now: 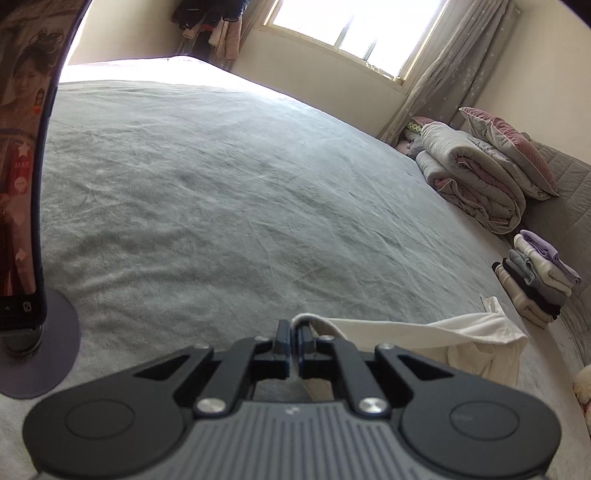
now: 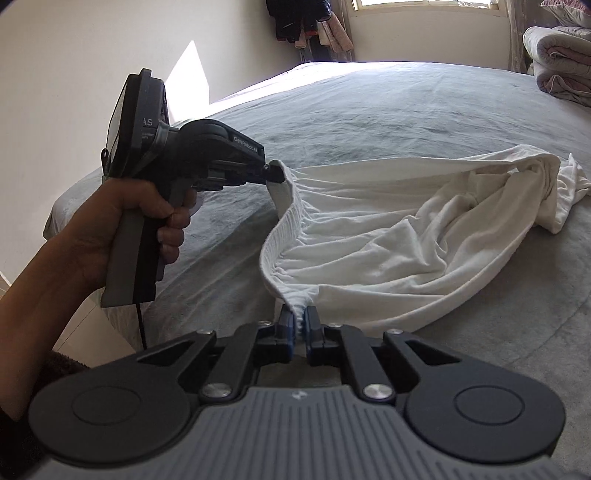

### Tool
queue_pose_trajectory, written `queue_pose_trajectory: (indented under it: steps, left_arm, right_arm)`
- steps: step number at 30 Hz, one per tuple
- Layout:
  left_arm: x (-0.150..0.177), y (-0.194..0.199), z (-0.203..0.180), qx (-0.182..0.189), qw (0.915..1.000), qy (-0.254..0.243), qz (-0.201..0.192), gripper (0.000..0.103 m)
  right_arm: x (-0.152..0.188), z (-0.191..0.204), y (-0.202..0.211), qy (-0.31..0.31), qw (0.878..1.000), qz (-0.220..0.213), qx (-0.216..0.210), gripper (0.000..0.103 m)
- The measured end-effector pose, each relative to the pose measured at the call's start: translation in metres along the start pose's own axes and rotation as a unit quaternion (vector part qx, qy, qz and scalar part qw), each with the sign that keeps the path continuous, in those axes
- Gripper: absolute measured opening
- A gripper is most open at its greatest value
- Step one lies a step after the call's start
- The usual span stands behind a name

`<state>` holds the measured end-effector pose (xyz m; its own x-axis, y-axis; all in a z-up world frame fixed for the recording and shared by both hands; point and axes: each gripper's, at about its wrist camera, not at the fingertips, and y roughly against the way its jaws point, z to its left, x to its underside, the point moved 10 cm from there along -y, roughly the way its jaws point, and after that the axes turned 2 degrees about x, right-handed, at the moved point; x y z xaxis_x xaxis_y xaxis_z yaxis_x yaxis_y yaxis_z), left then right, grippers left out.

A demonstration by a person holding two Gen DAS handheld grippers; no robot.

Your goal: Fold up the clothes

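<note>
A white garment with an elastic waistband [image 2: 388,225] lies partly lifted over the grey bed [image 2: 369,103]. My right gripper [image 2: 300,323] is shut on one end of the waistband. My left gripper [image 2: 276,173] is shut on the waistband's other end, held up to the left of it. In the left wrist view the left gripper [image 1: 294,338] pinches the waistband and the white garment [image 1: 443,339] trails off to the right over the bed [image 1: 221,184].
A stack of folded clothes [image 1: 535,280] sits at the bed's right edge. A rolled quilt [image 1: 469,184] and a pillow [image 1: 513,151] lie behind it. A phone on a round stand [image 1: 22,184] stands at the left. Clothes hang in the far corner [image 2: 306,22].
</note>
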<state>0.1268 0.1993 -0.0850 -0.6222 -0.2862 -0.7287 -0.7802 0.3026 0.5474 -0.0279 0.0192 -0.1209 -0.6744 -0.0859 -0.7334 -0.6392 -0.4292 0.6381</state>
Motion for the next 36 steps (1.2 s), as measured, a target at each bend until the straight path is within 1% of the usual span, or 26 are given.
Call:
queue_pose_trajectory:
  steps: [2,5,8,11,13,14,15,16,17,18,19,20,21,23,24,27,28,29,31,34,36]
  left_arm:
    - [-0.013,0.0,-0.002,-0.005,0.9997,-0.004,-0.024,0.003]
    - [-0.035,0.0,-0.003,-0.03,0.9971,-0.023,-0.067,0.003]
    - [-0.048,-0.003,-0.003,-0.05,0.994,-0.034,-0.092,0.003]
    - [-0.049,-0.01,0.001,-0.054,0.9948,-0.022,-0.084,0.003]
    - [-0.047,-0.014,0.001,-0.059,0.9953,-0.022,-0.074,0.004]
    - [-0.045,-0.014,0.001,-0.061,0.9953,-0.025,-0.072,0.006]
    - [-0.044,-0.013,0.0,-0.063,0.9952,-0.028,-0.07,0.009]
    - [-0.042,-0.013,-0.001,-0.065,0.9951,-0.031,-0.068,0.016]
    - [-0.042,-0.011,-0.002,-0.068,0.9946,-0.036,-0.07,0.025]
    - [-0.041,-0.008,-0.003,-0.071,0.994,-0.041,-0.073,0.03]
    - [-0.041,-0.006,-0.004,-0.074,0.9933,-0.047,-0.076,0.037]
    - [-0.041,-0.003,-0.005,-0.077,0.9924,-0.051,-0.081,0.042]
    - [-0.042,0.001,-0.006,-0.08,0.9915,-0.056,-0.086,0.044]
    - [-0.041,0.005,-0.011,-0.083,0.9904,-0.063,-0.091,0.055]
    - [-0.04,0.006,-0.014,-0.085,0.99,-0.068,-0.09,0.058]
    - [-0.038,0.008,-0.02,-0.09,0.9887,-0.081,-0.088,0.072]
    - [-0.037,0.009,-0.023,-0.092,0.9882,-0.086,-0.087,0.082]
    - [-0.036,0.01,-0.025,-0.094,0.9877,-0.091,-0.086,0.089]
    - [-0.035,0.011,-0.03,-0.098,0.9866,-0.1,-0.085,0.091]
    - [-0.032,0.013,-0.036,-0.103,0.9847,-0.114,-0.083,0.097]
    - [-0.03,0.015,-0.041,-0.107,0.9834,-0.123,-0.081,0.098]
  right_arm:
    - [-0.007,0.016,-0.012,-0.008,1.0,-0.001,-0.02,0.008]
    - [-0.023,0.038,-0.028,-0.018,0.999,-0.008,-0.047,0.008]
    - [-0.036,0.047,-0.049,-0.032,0.997,-0.005,-0.063,0.008]
    - [-0.04,0.049,-0.065,-0.045,0.996,0.005,-0.07,0.009]
    - [-0.039,0.046,-0.071,-0.053,0.996,0.012,-0.071,0.012]
    - [-0.039,0.044,-0.07,-0.057,0.996,0.014,-0.071,0.013]
    - [-0.039,0.042,-0.069,-0.061,0.995,0.016,-0.071,0.014]
    - [-0.04,0.04,-0.066,-0.061,0.995,0.017,-0.071,0.017]
    - [-0.04,0.038,-0.063,-0.061,0.996,0.017,-0.069,0.025]
    - [-0.041,0.035,-0.06,-0.06,0.996,0.017,-0.066,0.04]
    - [-0.042,0.036,-0.056,-0.058,0.996,0.014,-0.064,0.047]
    - [-0.043,0.037,-0.052,-0.054,0.996,0.009,-0.065,0.051]
    - [-0.043,0.037,-0.046,-0.048,0.997,0.008,-0.062,0.051]
    - [-0.042,0.033,-0.035,-0.034,0.998,0.005,-0.052,0.051]
    - [-0.042,0.03,-0.03,-0.027,0.999,0.003,-0.046,0.051]
    - [-0.042,0.011,-0.019,-0.014,1.0,0.001,-0.018,0.051]
    - [-0.042,0.006,-0.016,-0.014,1.0,0.0,-0.011,0.051]
    - [-0.043,-0.004,-0.015,-0.017,1.0,0.001,-0.001,0.051]
    - [-0.045,-0.025,-0.013,-0.022,1.0,0.002,0.019,0.051]
    - [-0.045,-0.057,-0.01,-0.034,0.998,0.003,0.049,0.051]
    - [-0.043,-0.079,-0.001,-0.044,0.996,0.003,0.073,0.052]
